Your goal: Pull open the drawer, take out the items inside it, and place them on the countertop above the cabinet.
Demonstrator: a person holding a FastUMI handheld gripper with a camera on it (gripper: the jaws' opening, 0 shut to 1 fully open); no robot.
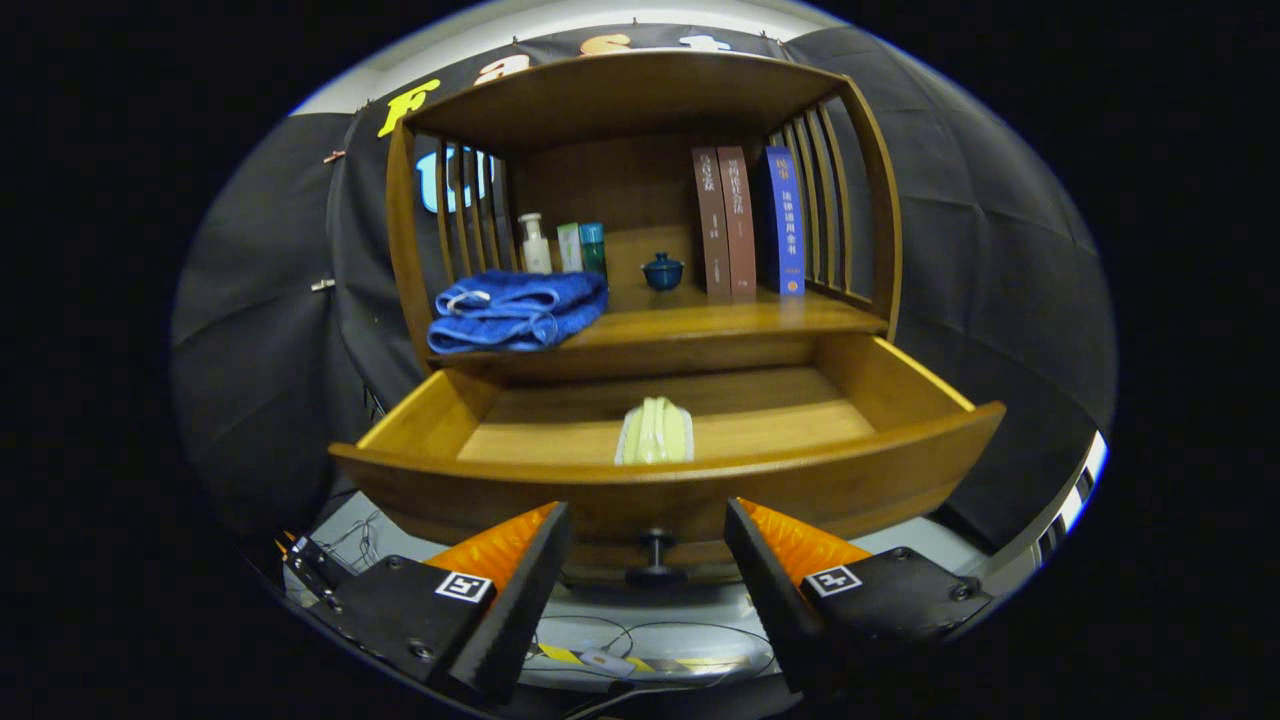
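The gripper [647,545] fingers stand apart, empty, flanking the dark drawer knob [655,555]. At twelve o'clock beyond them, a pale yellow-green folded cloth [655,432] lies in the open wooden drawer [560,440].

Cloth [655,432] in drawer [670,480], under towel [515,310]

The scene is dimly lit, with the booth wall left nearly black. Warm light from above is caught by the drawer [668,440] floor and the countertop [720,318], while the shelf recess is shadowed. Strong fisheye bending is seen in the drawer front. The gripper [648,560], its fingers spread wide, is rendered slightly soft.
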